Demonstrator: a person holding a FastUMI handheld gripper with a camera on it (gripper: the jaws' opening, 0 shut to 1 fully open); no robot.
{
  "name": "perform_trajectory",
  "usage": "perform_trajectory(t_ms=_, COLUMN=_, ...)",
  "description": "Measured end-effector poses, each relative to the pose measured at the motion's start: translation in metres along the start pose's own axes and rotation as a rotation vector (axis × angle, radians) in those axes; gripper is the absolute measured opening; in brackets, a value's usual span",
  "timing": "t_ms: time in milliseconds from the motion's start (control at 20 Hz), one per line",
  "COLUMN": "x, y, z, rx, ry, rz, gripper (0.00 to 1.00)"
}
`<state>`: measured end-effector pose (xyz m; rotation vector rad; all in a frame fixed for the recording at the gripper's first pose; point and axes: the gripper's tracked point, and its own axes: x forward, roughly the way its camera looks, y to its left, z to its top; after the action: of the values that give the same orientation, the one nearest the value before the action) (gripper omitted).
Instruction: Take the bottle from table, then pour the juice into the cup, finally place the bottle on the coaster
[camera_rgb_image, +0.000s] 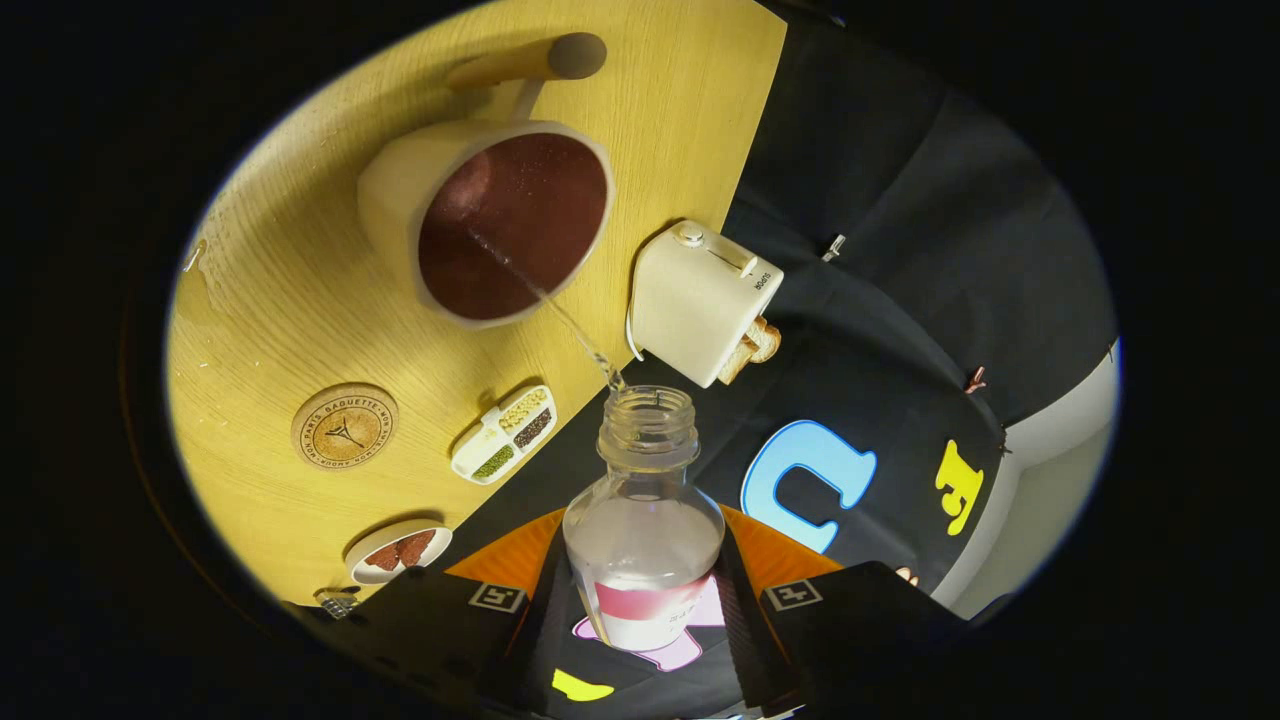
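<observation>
My tongs (645, 600) grip one bottle (643, 520), a finger pressed on each side of it; it is tipped, and a thin stream runs from its mouth into the one cup (500, 225) ahead. On the table (290, 290) I count one cork coaster (344, 427), one three-part tray (503, 434), one small dish (398, 551) and one toaster (700, 300) at the table's edge with bread poking out. Open wood lies between cup and coaster. The cup's handle is blurred.
</observation>
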<state>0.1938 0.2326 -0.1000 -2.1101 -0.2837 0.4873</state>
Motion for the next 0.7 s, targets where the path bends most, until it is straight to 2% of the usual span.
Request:
perform_trajectory(t_ms=450, x=-0.0015, y=0.0005, z=0.0016, rx=0.014, ry=0.001, rz=0.003, gripper=0.71)
perform_trajectory(t_ms=700, x=-0.0051, y=0.0076, z=0.0008, rx=0.095, ry=0.022, rz=0.027, gripper=0.72)
